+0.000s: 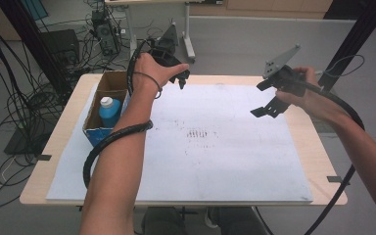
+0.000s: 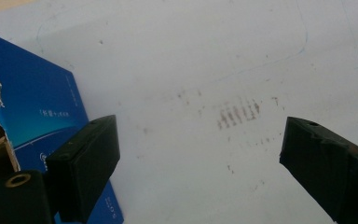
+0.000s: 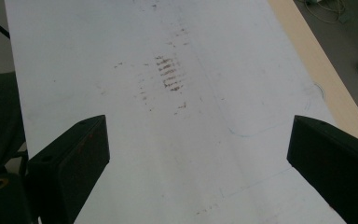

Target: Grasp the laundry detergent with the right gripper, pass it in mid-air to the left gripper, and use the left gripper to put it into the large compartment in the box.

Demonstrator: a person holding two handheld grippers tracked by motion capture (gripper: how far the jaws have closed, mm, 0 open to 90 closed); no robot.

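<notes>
— Which way is the bottle lying from you?

— I'm holding my left gripper (image 1: 182, 78) wide and empty; the blue bottle (image 1: 109, 111) is standing upright in the cardboard box (image 1: 108, 83), below it and to its left. My right gripper (image 1: 268, 104), also wide and empty, is hovering well apart.

— And underneath?

— A white sheet (image 1: 215, 147) is covering the table (image 1: 318, 147); cables are trailing over the floor beyond.

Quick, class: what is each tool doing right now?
Left tool: open, holding nothing.
Right tool: open, holding nothing.
</notes>
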